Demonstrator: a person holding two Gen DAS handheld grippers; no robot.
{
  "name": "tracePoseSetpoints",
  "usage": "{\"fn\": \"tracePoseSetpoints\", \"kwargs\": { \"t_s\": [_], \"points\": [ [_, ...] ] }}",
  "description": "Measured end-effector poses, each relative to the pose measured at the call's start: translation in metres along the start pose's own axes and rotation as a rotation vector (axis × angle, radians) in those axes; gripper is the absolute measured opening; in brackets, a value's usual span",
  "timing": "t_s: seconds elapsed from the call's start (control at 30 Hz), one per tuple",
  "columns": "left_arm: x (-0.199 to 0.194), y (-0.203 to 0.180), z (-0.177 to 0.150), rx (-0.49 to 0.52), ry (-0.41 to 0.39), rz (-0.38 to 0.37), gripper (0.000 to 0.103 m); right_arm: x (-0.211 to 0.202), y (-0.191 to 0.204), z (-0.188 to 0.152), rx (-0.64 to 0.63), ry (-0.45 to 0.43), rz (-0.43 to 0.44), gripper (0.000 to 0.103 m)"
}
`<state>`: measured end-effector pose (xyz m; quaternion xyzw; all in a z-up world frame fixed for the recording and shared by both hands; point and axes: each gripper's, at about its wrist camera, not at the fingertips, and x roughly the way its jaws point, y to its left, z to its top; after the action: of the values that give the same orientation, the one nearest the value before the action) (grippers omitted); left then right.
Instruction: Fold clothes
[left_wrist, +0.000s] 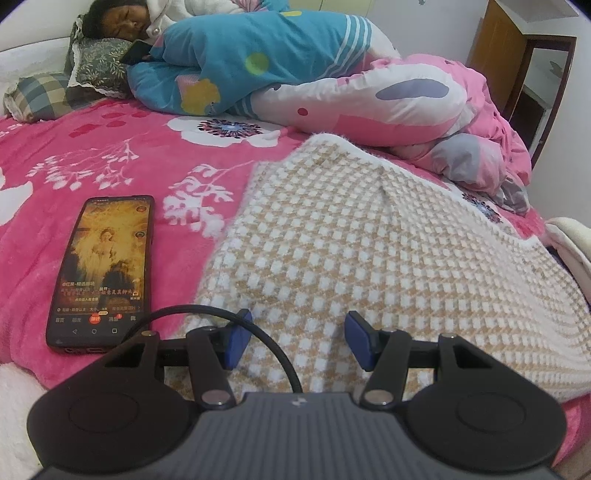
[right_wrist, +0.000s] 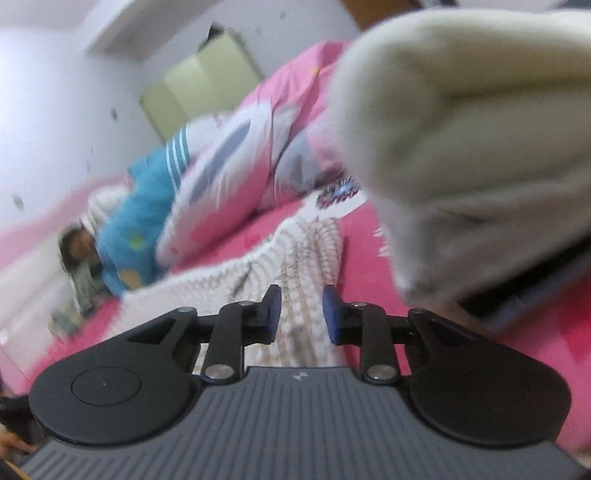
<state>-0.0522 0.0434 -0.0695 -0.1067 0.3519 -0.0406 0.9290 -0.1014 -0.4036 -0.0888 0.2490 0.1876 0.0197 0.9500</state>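
Checkered garment (left_wrist: 369, 258) under left fingers (left_wrist: 240, 334), spread flat

White walls (left_wrist: 424, 22); wooden door (left_wrist: 496, 55)

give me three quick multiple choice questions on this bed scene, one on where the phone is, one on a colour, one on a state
1. Where does the phone lie relative to the checked garment?
A. on top of it
B. beside it on the blanket, to its left in the left wrist view
C. under it

2. What colours are the checked garment?
A. tan and white
B. blue and green
C. black and red

3. How do the left gripper jaws stand?
A. shut on the garment
B. shut on the phone
C. open, holding nothing

Answers: 1 B, the phone rests on pink blanket clear of the garment's edge. 2 A, its weave shows tan and white squares. 3 C, a wide gap shows garment between the blue pads.
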Motion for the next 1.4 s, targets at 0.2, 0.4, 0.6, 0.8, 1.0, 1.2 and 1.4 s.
{"fn": "tracePoseSetpoints", "kwargs": {
  "t_s": [0.2, 0.4, 0.6, 0.8, 1.0, 1.2, 1.4],
  "points": [
    [-0.001, 0.005, -0.002, -0.007, -0.01, -0.027, 0.057, 0.053, 0.005, 0.009, -0.031, 0.147, -0.033, 0.03],
    [-0.001, 0.007, -0.004, -0.002, -0.02, -0.047, 0.059, 0.049, 0.004, 0.006, -0.024, 0.175, -0.064, 0.007],
    [0.0, 0.009, -0.006, -0.002, -0.036, -0.061, 0.059, 0.021, 0.044, -0.001, -0.266, 0.031, -0.244, 0.001],
    [0.0, 0.012, -0.007, 0.007, -0.045, -0.085, 0.062, 0.043, 0.045, -0.009, -0.343, 0.077, -0.328, 0.002],
    [-0.001, 0.015, -0.01, -0.007, -0.06, -0.104, 0.061, 0.053, 0.083, 0.014, -0.538, 0.01, -0.295, 0.004],
    [-0.002, 0.017, -0.014, 0.008, -0.078, -0.12, 0.061, 0.136, 0.044, 0.018, -0.443, 0.249, -0.333, 0.0],
    [-0.002, 0.018, -0.016, 0.034, -0.088, -0.131, 0.062, 0.128, 0.1, 0.035, -0.629, 0.159, -0.299, 0.002]
  ]
}}
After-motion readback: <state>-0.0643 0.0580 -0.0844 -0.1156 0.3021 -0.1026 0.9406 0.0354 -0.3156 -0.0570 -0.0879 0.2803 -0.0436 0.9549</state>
